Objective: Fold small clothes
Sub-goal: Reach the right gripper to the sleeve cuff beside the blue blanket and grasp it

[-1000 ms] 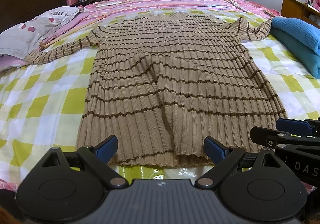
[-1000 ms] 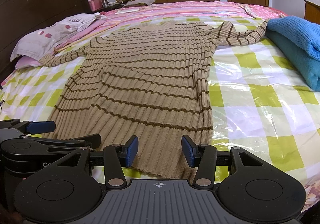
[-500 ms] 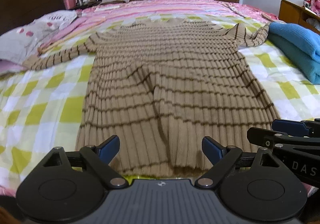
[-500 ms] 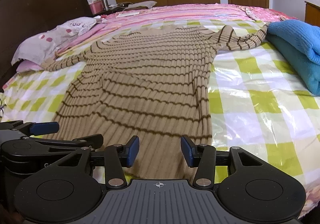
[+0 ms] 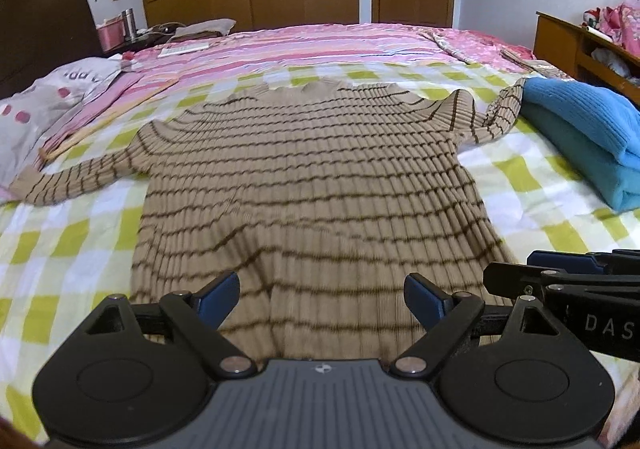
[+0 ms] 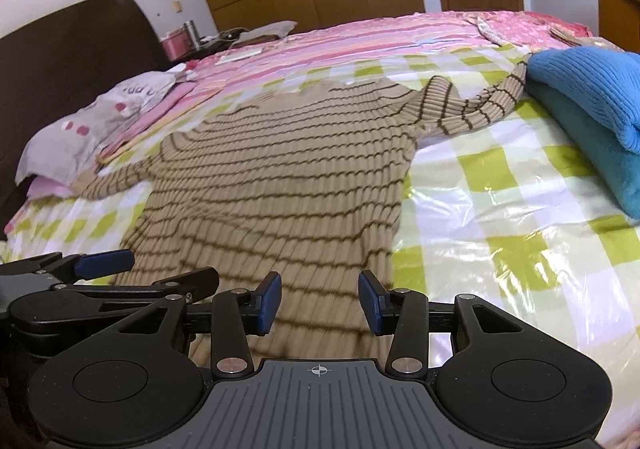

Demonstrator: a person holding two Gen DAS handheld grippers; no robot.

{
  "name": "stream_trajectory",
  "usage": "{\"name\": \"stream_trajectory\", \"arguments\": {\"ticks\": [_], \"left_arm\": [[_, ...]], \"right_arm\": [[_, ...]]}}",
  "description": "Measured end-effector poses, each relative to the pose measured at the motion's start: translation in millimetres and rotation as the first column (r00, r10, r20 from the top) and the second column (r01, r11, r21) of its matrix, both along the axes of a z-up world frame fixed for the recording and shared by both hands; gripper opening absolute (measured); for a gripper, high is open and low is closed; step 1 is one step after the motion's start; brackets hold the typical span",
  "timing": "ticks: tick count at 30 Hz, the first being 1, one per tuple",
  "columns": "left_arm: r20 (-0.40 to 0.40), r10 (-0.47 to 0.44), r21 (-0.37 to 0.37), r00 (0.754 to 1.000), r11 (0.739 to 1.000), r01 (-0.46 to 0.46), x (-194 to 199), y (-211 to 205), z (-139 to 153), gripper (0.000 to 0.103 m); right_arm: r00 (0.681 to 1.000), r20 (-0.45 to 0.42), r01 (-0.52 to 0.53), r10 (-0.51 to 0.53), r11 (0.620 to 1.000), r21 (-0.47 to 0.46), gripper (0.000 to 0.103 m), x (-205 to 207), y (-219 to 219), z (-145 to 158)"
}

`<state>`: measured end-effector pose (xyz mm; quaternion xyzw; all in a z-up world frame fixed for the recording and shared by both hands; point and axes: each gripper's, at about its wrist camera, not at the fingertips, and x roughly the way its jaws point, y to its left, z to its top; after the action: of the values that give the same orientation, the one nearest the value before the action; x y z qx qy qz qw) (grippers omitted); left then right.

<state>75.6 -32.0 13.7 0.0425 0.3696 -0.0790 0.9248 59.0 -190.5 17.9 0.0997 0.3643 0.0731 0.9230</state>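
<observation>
Left wrist view: we find the striped ribbed sweater point(image 5: 312, 185) flat on the bed point(image 5: 76, 233), the left gripper point(image 5: 322, 299) released above its hem. We judge it soft, limp and light.

Right wrist view: the right gripper point(image 6: 319, 303) is likewise released; best hold, the hem corners. No containers.

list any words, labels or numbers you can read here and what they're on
"DAS": white letters on the black body of the right claw, cut off by the edge of the left wrist view.
Grey letters on the pillow: too blurred and distorted to read.
Striped sweater, blue folded knit: no text visible.
</observation>
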Motion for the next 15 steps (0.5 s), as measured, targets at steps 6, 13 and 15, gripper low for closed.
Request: {"name": "stream_trajectory", "arguments": {"ticks": [6,13,15], "left_arm": [[-0.008,-0.023,0.002,1.0,1.0,0.023,26.9,-7.1,-2.7,0.093],[-0.008,-0.04,-0.034,0.999,0.999,0.04,61.3,-16.6,-2.8,0.093],[-0.009,-0.045,-0.049,0.999,0.998,0.044,72.5,-21.0,-2.5,0.093]], "right_arm": [[1.0,-0.02,0.017,-0.017,1.0,0.003,0.039,24.2,-7.6,-2.8],[0.999,-0.024,0.038,-0.038,0.999,-0.012,0.039,59.2,-20.2,-1.3],[0.998,-0.025,0.048,-0.049,0.999,-0.018,0.038,70.6,-26.5,-0.2]]}}
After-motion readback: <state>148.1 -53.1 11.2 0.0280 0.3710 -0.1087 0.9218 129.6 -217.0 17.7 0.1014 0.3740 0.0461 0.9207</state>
